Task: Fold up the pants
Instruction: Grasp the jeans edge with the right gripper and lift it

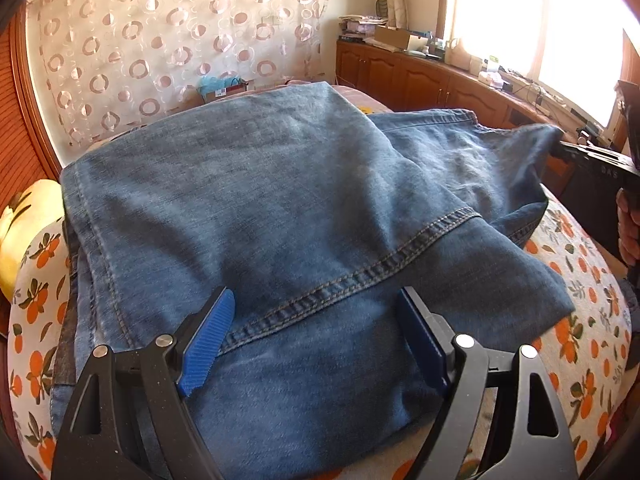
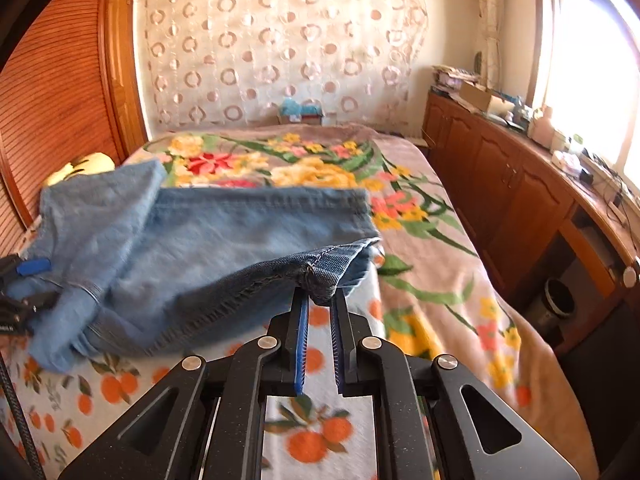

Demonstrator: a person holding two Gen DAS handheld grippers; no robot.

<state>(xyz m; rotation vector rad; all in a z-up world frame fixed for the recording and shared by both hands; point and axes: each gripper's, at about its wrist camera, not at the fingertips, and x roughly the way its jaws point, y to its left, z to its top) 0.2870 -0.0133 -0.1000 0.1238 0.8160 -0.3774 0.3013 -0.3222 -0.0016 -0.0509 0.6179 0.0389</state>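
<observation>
My right gripper pinches the hem corner of the soft, heavy blue denim pants on the orange-print bedsheet; left gripper gapes wide, empty. Stitched hems grip best.

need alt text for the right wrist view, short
The right hand-held gripper pinches a corner of the blue jeans and holds it raised above a bedsheet printed with oranges. Beyond lie a floral blanket and wooden cabinets under a bright window.

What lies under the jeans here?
The jeans lie on an orange-print sheet, with a floral blanket beyond. What lies beneath their middle is covered.
</observation>
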